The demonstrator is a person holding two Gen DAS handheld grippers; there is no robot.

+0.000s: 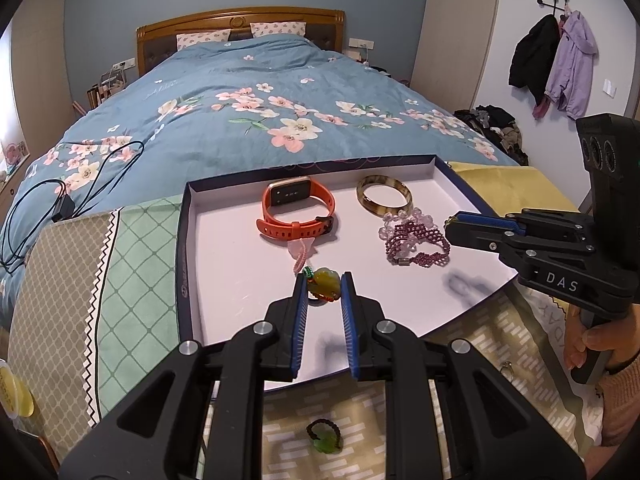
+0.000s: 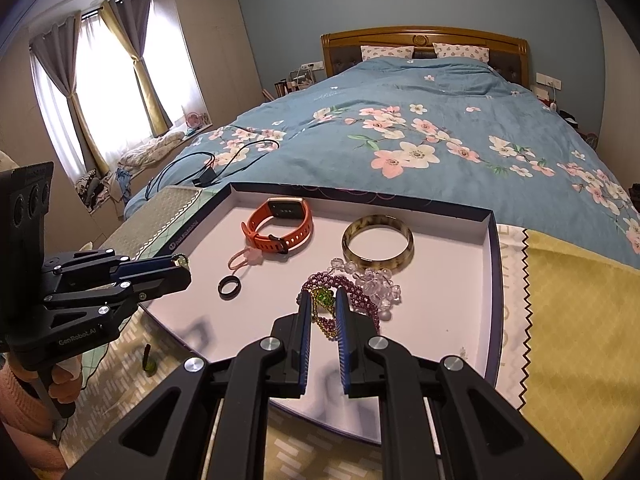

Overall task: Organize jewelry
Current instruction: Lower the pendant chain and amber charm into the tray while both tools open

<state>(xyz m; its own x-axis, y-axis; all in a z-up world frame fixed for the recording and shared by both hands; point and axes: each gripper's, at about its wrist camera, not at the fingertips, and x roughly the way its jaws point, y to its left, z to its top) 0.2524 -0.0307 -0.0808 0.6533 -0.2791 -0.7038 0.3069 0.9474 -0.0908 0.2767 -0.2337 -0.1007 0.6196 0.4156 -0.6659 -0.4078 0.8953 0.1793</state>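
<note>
The left gripper [image 1: 324, 286] is clenching a yellow-green carved pendant [image 1: 323, 281] over the white-lined shallow box tray [image 1: 224, 248], while the right gripper [image 2: 323, 305] is clenching a green-stoned gold chain [image 2: 325, 300].

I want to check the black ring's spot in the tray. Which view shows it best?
The right wrist view: the black ring lies flat and unobstructed on the tray floor. In the left wrist view it is not visible.

Your grippers [image 1: 324, 286] [image 2: 323, 308] are black, blue-padded, silver-screwed; one reads "DAS", the other "GenRobot.AI"; your sleeves [image 2: 18, 404] are pink knit.
</note>
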